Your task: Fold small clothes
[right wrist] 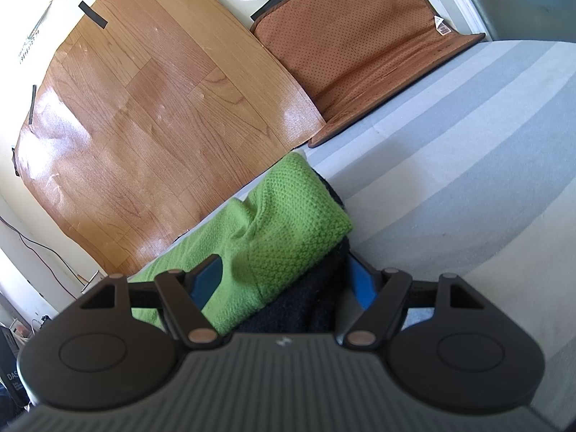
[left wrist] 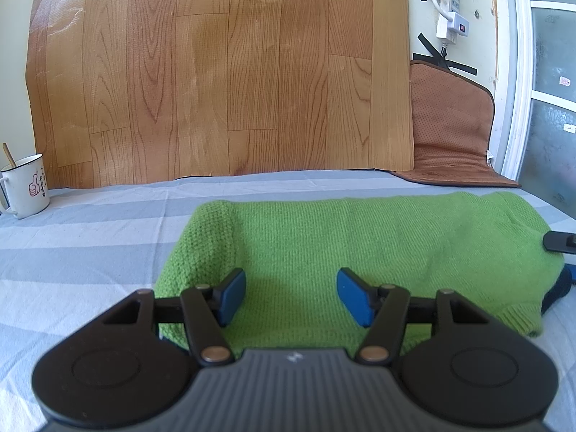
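Green knit sweater (left wrist: 324, 252) lies folded on the striped sheet (left wrist: 90, 244), dark garment (right wrist: 309, 302) under it. L gripper (left wrist: 291, 297) over it, jaws apart, empty. R gripper (right wrist: 284, 284) straddles sweater edge w/ dark garment; can't tell if it's pinching.

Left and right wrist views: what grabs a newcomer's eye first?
The bright green knitted garment lies folded across the grey-and-white striped bedsheet, with a dark garment showing beneath its right end. The left gripper hovers over the knit with open jaws, while the right gripper straddles the layered end. Behind, a wood-pattern vinyl sheet leans on the wall, and a white enamel mug sits far left.
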Tool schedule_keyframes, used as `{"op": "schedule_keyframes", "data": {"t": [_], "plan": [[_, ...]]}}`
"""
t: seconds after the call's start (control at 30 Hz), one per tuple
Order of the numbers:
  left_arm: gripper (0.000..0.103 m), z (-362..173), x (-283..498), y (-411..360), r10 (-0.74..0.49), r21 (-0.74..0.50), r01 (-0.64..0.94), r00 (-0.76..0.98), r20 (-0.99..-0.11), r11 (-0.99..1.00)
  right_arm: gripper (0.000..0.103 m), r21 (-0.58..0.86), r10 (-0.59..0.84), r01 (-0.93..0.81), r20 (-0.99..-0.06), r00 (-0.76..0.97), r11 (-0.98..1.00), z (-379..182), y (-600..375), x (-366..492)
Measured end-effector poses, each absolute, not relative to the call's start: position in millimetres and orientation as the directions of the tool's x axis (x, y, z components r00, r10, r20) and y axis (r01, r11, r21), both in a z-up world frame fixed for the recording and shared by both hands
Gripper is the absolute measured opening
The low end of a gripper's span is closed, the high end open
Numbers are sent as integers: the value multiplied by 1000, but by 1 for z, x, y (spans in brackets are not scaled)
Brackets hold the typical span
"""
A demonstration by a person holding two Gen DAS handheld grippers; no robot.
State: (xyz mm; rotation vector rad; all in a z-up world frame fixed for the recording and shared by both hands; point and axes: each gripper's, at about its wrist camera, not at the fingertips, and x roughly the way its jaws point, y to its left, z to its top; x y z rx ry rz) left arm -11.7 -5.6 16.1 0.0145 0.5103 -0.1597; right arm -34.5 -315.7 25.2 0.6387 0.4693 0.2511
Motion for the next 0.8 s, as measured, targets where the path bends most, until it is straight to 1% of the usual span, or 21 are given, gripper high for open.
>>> {"op": "schedule_keyframes", "data": {"t": [0.8], "plan": [[58, 17, -11, -6, -149, -26, 156, 860, -488, 987, 77, 621, 368, -87, -341, 865, 779, 25, -316, -33]]}}
